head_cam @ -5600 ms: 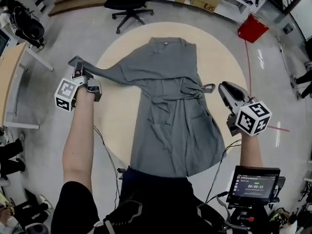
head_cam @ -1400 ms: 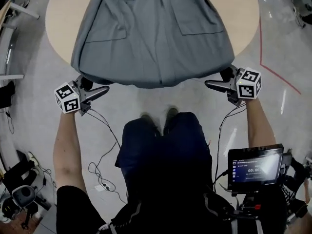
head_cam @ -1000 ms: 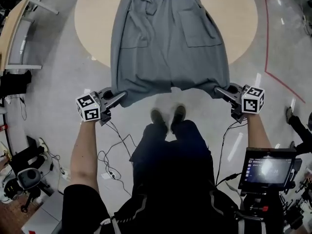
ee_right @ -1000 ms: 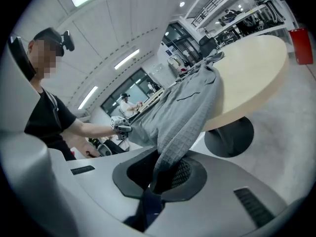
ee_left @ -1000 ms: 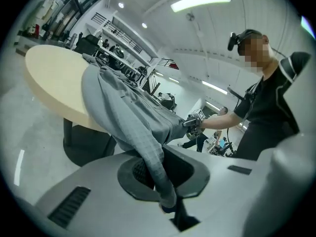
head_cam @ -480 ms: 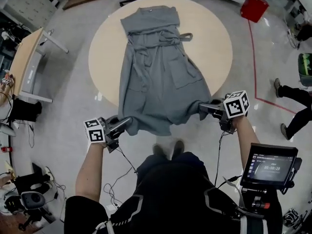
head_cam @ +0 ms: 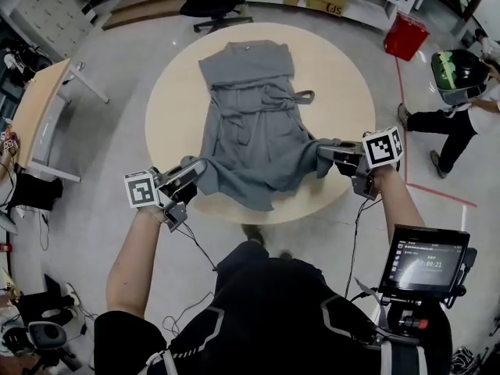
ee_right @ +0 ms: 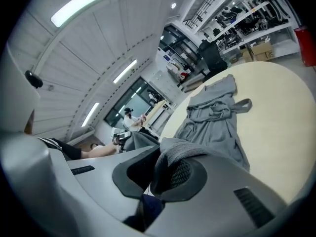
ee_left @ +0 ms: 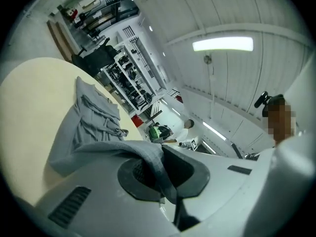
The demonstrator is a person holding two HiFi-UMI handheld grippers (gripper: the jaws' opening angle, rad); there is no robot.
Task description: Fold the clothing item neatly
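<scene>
Two grippers each pinch a bottom corner of the grey dress [head_cam: 248, 108]. The left gripper [head_cam: 195, 167] has its jaws pressed together on the left corner of the hem, and the right gripper [head_cam: 323, 148] clamps the right corner the same way. Between them the hem sags, held up over the near part of the round table [head_cam: 348, 84]. The upper dress lies flat on the tabletop, collar at the far side and belt [head_cam: 301, 98] at the waist. A red bin [head_cam: 405, 41] stands on the floor beyond.
</scene>
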